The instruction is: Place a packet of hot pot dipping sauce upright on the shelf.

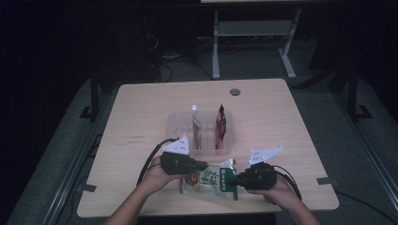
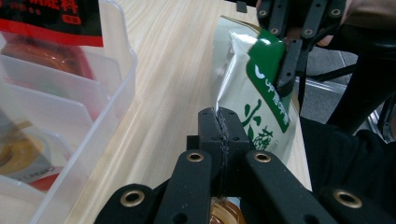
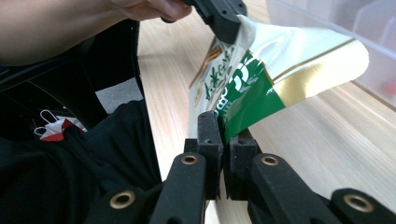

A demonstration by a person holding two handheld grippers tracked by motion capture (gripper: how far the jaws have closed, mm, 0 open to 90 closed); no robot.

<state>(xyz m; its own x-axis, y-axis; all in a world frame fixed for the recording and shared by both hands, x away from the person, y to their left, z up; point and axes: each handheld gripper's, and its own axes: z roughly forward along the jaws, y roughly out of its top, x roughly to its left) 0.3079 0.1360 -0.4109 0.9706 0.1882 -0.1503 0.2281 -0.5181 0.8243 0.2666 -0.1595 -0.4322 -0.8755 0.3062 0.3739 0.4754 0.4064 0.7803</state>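
Dim room; one pale wooden bench (image 1: 141, 117) under the high camera, dark floor around it.

Left gripper (image 1: 202, 165): fingers (image 2: 211, 135) pressed together on the edge of one green-and-white snack packet (image 1: 211, 180), no gap visible between them beyond the film itself. Right gripper (image 1: 233, 178): fingers (image 3: 208, 135) likewise closed, pinching the packet's green-printed end. Count: two grippers, both clamped on the same single packet, one at each end.

Packet position: near edge of the bench, between the two hands, just in front of the clear plastic bin (image 1: 176, 123). In the right gripper view the packet's film (image 3: 261, 70) curves up off the wood between the two grips, so its middle appears lifted; whether its lower edge touches the bench cannot be told.

Outward: one clear bin with dividers, at the middle of the bench. Two packets stand upright in it, one beige packet (image 1: 197, 133) and one red packet (image 1: 221, 125), in separate compartments. One round grommet hole (image 1: 235, 92) sits near the far edge of the bench. Two forearms enter from the bottom of the high view, and a black cable (image 1: 150, 161) loops from the left gripper.
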